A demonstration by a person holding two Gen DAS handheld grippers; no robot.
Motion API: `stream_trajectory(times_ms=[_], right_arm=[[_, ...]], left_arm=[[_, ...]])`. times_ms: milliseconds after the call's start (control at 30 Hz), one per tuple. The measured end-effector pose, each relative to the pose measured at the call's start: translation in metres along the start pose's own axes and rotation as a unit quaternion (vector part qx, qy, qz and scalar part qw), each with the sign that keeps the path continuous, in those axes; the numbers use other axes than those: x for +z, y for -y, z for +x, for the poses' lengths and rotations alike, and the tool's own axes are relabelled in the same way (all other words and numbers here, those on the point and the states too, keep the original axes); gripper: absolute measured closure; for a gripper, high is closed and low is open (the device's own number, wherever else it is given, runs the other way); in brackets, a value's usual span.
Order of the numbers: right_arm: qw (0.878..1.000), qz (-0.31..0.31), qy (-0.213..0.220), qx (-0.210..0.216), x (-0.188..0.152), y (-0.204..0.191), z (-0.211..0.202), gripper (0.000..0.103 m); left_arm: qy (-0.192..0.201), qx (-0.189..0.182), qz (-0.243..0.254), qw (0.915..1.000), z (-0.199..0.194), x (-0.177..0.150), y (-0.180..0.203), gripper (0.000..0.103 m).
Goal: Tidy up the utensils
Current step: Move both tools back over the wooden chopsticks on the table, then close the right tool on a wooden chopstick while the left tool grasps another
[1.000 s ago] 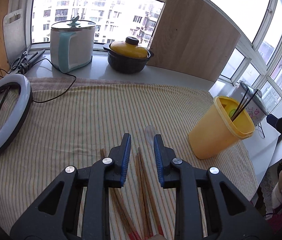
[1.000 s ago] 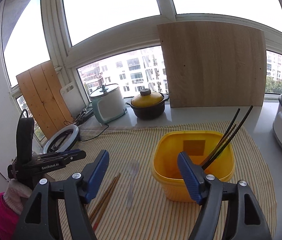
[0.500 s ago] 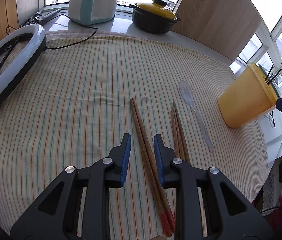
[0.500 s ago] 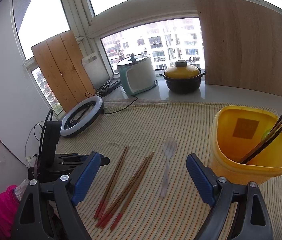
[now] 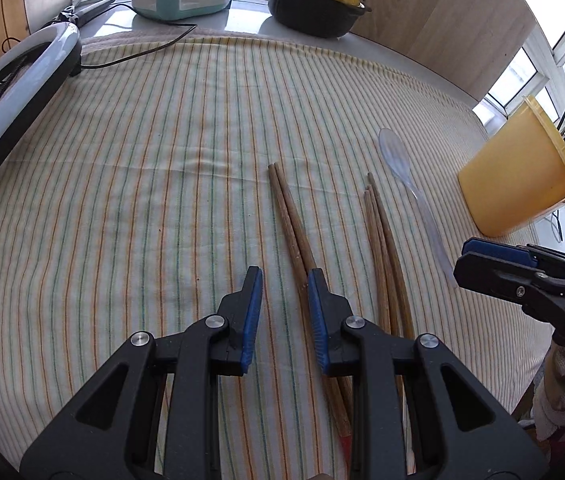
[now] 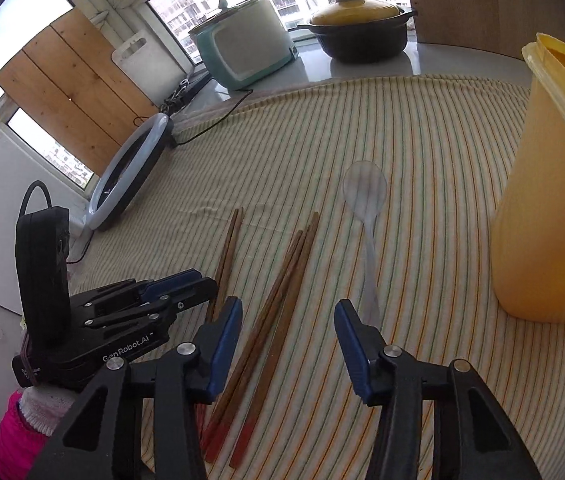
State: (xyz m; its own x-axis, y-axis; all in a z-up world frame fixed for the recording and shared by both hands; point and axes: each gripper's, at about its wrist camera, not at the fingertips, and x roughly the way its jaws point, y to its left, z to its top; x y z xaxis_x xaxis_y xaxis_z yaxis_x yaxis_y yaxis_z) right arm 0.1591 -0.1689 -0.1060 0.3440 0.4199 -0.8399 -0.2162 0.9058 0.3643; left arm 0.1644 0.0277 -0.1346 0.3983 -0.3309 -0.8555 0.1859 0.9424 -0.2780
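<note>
We tip both claws down at the surface. Our left claw [image 5: 284,280] is a little open, empty, beside two chopsticks [image 5: 290,216]. Our right claw [image 6: 287,312], just closing, stands apart over three chopsticks [image 6: 282,292], touching nothing.

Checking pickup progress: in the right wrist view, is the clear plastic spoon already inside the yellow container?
No, the clear spoon lies flat on the striped cloth, left of the yellow container and apart from it.

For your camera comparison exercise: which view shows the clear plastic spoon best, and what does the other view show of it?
The right wrist view: the clear plastic spoon lies near the middle, bowl and handle plain against the striped cloth. The left wrist view shows the whole spoon too, but smaller, off to the right and stretched by the lens.
</note>
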Motion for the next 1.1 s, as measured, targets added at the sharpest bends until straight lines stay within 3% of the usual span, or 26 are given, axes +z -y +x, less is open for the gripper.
stream_trajectory(times_ms=[367, 800, 1100], right_arm=[[0.999, 0.014, -0.044, -0.016, 0.009, -0.001, 0.031, 0.081], [0.997, 0.018, -0.066, -0.033, 0.018, 0.003, 0.045, 0.095], [0.994, -0.019, -0.073, -0.073, 0.024, -0.012, 0.054, 0.096]], left_arm=[[-0.013, 0.027, 0.028, 0.9992, 0.006, 0.008, 0.009, 0.081], [-0.020, 0.023, 0.032, 0.9990, 0.010, 0.012, 0.005, 0.085], [-0.023, 0.034, 0.040, 0.9984, 0.016, 0.015, 0.006, 0.087]])
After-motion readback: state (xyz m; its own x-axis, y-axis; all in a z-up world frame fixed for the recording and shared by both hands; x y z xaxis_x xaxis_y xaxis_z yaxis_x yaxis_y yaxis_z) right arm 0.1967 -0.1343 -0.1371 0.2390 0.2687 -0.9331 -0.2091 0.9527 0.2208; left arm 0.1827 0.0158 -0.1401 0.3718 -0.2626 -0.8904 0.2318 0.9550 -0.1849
